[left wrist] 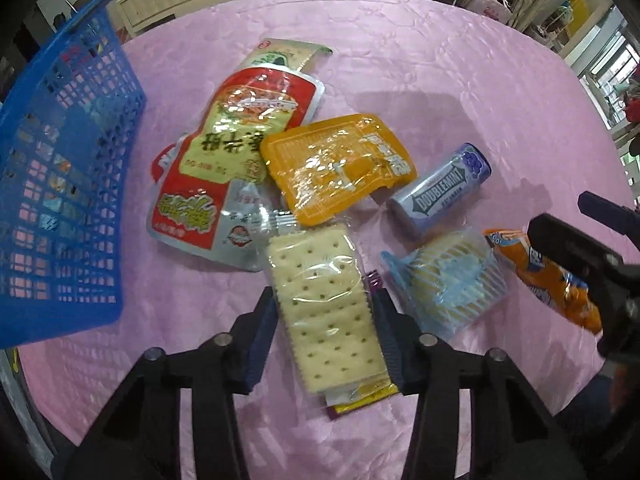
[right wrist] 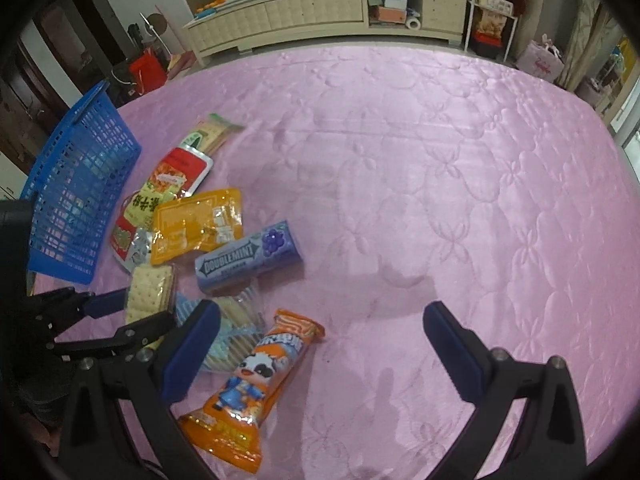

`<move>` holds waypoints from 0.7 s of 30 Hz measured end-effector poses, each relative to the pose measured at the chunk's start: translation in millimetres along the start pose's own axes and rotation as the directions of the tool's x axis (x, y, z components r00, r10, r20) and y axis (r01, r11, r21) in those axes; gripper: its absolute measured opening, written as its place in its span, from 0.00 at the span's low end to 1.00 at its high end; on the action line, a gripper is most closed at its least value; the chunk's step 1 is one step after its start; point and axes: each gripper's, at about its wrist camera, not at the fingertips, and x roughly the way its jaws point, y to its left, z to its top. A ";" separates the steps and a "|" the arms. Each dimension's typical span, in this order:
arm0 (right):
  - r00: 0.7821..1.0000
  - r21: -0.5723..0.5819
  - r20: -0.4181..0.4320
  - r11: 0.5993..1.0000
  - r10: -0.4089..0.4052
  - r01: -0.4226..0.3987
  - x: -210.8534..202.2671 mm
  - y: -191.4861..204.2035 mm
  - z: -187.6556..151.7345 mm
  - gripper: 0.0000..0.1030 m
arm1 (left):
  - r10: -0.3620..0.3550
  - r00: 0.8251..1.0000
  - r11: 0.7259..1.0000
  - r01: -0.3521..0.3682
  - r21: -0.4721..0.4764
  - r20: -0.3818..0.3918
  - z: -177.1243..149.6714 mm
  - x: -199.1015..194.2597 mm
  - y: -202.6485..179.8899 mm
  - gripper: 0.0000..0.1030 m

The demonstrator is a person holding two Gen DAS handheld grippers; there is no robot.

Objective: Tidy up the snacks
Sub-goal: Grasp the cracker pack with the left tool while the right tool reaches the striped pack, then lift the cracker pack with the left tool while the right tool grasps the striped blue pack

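Note:
My left gripper (left wrist: 324,300) is shut on a clear-wrapped pack of crackers (left wrist: 324,308), its blue pads against both long sides; the pack also shows in the right wrist view (right wrist: 150,290). My right gripper (right wrist: 320,320) is open and empty above the pink cloth, just right of an orange cartoon snack pack (right wrist: 256,372). A purple Doublemint box (left wrist: 440,188), an orange pouch (left wrist: 336,168), a red and green pouch (left wrist: 224,152) and a clear-wrapped cupcake (left wrist: 448,280) lie around the crackers. A blue mesh basket (left wrist: 60,168) stands at the left.
A pink quilted cloth (right wrist: 440,184) covers the table. A beige and green cracker pack (left wrist: 280,54) lies at the far end of the pile. A low cream cabinet (right wrist: 320,12) and shelves stand beyond the table's far edge.

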 end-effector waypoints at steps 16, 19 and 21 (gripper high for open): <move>0.991 -0.099 -0.056 0.987 0.123 -0.128 -15.7 58.7 26.7 0.87 | -0.019 0.988 0.999 0.024 -0.029 0.156 -42.8 -54.9 42.7 0.42; 0.983 -0.084 -0.148 0.989 0.110 -0.123 4.2 67.2 28.0 0.86 | -0.045 0.985 0.998 0.050 -0.029 0.168 -48.7 -66.2 43.9 0.42; 0.975 -0.071 -0.201 0.992 0.089 -0.105 17.4 69.6 25.1 0.86 | -0.051 0.985 0.998 0.056 -0.024 0.163 -53.9 -67.5 50.8 0.42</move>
